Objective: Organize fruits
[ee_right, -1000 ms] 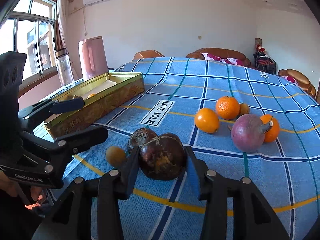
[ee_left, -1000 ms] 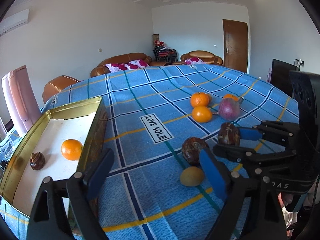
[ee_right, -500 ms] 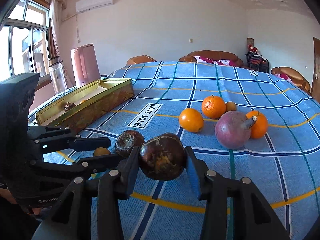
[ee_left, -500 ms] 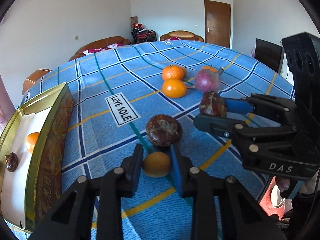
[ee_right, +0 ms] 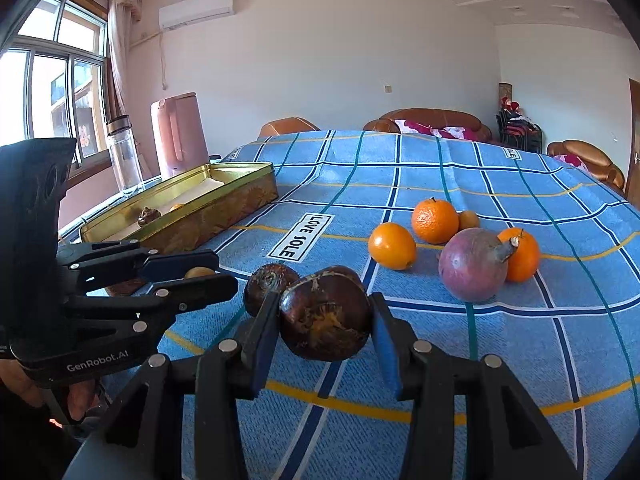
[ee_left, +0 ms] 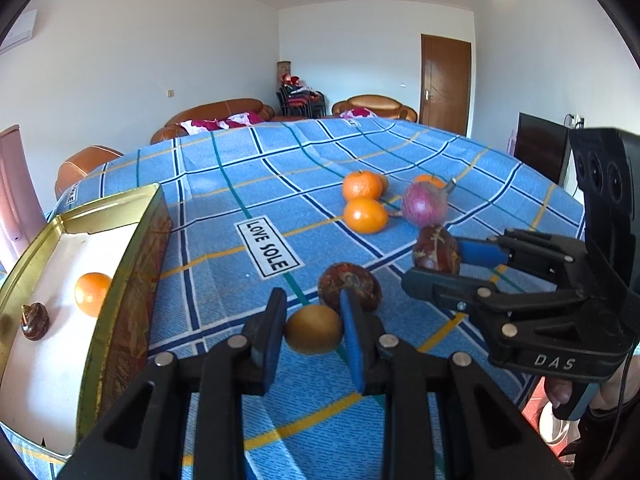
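My left gripper (ee_left: 313,320) is shut on a small yellow-brown fruit (ee_left: 314,334) low over the blue checked cloth; in the right wrist view that fruit (ee_right: 199,272) peeks out between its fingers. My right gripper (ee_right: 325,312) is shut on a dark brown wrinkled fruit (ee_right: 326,320), held just above the cloth to the right of the left gripper. A second dark fruit (ee_left: 350,286) lies on the cloth between them. The gold tin (ee_left: 132,248) at the left holds an orange (ee_left: 92,288) and a small dark fruit (ee_left: 35,316).
Farther back on the cloth sit two oranges (ee_right: 435,220) (ee_right: 392,245), a purple fruit (ee_right: 472,265), a third orange (ee_right: 522,254) and a small yellow fruit (ee_right: 468,220). A pink jug (ee_right: 178,132) and a clear bottle (ee_right: 124,152) stand behind the tin.
The left gripper went from wide open to shut around the small yellow-brown fruit. The right gripper kept still with the dark fruit in it.
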A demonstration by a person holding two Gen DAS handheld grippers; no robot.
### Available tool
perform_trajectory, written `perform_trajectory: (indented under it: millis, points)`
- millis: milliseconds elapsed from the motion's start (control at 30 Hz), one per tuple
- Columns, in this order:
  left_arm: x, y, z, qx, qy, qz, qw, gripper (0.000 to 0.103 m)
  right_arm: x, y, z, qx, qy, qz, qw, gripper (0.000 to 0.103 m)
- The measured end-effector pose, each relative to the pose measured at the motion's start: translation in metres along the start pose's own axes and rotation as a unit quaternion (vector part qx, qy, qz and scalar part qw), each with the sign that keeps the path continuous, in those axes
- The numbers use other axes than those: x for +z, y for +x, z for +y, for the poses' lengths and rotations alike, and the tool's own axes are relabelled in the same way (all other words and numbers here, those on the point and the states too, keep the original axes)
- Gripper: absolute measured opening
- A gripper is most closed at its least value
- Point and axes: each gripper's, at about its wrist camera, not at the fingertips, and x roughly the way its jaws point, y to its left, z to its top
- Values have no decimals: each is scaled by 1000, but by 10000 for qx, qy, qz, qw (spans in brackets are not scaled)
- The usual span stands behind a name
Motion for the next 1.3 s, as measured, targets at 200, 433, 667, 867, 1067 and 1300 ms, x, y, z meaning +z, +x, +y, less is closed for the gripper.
perform_trajectory:
  millis: [200,433,667,867,1067,1300]
  points:
    - [2,-6,3,101,-56,-182,9998,29,3,-5,6,20,-89,-102,9999,46]
    - [4,-15,2,256,-12,-385,9989,29,6,-9,12,39,-154,-183,9997,46]
    - [5,-23,1,395,30,-587,9975,29,8,-14,19,26,-257,-287,9993,46]
    - [7,-29,0,468,24,-707,9964,29,10,-19,24,4,-339,-380,9987,46]
    - [8,-35,0,530,3,-833,9951,29,12,-23,28,-10,-404,-461,9981,46]
    - [9,-42,2,589,-45,-979,9934,29,14,-28,32,-8,-435,-562,9975,46]
